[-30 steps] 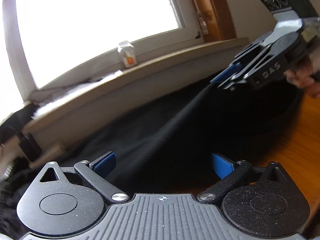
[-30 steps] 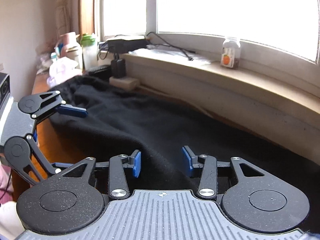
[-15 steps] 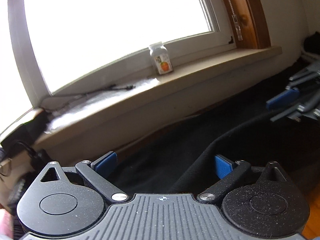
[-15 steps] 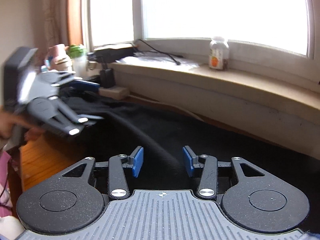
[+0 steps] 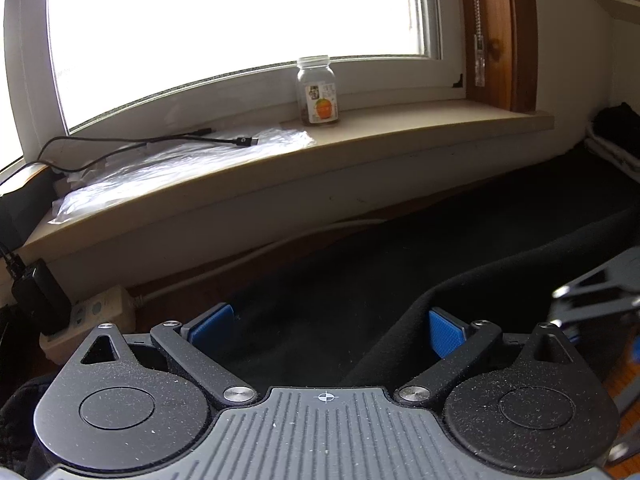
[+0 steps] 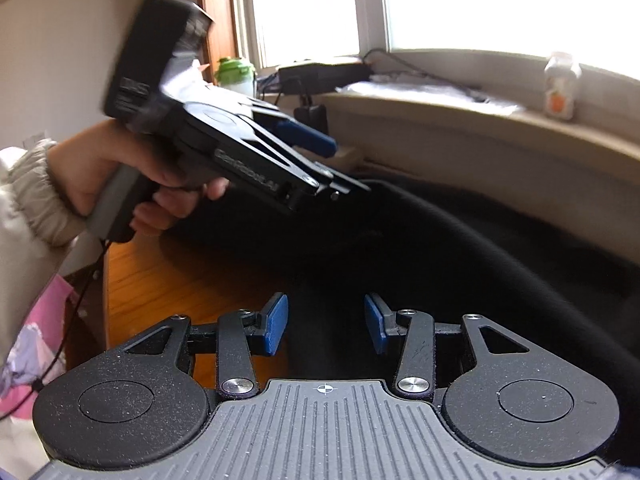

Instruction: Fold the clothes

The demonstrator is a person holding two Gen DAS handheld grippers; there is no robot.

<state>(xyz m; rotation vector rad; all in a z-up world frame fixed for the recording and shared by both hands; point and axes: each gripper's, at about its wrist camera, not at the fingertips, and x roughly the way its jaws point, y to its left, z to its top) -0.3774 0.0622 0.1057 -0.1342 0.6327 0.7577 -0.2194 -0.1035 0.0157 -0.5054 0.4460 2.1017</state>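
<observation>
**Both grippers at the raised fold of the black garment**

We see the black fleece-like garment [image 5: 460, 240] spread over the wooden worktop [image 6: 160, 280], filling most of it up to the back edge under the windowsill. A thick raised ridge of the cloth [image 6: 500, 248] runs from the near edge diagonally toward the back left, and that line is the long axis the fold turns on.

Left gripper [image 5: 328, 330]: black, with blue pads, jaws wide apart. The ridge rises against the right pad [image 5: 444, 336] and cloth lies between the pads, but the left one is clear of it, so we call it not clamped. In the right wrist view the left gripper [image 6: 340, 176] sits above the ridge's far end, held by the person's hand [image 6: 132, 176] in a pale gathered sleeve [image 6: 28, 200].

Right gripper [image 6: 326, 326]: jaws partly apart, pads not pressing anything; dark cloth sits just ahead and below the gap, bare wood to its left. We judge the right gripper nearer the front end of the ridge, the left nearer the far end. The next move likely needs both to close on that ridge.

Room: beige windowsill [image 5: 400, 128] along the back edge with a clear plastic jar with an orange label [image 5: 318, 92], a black cable [image 5: 160, 142], clear plastic sheeting [image 5: 180, 164]. White power strip [image 5: 96, 312] at the back left corner. Bright window, some motion blur.
</observation>
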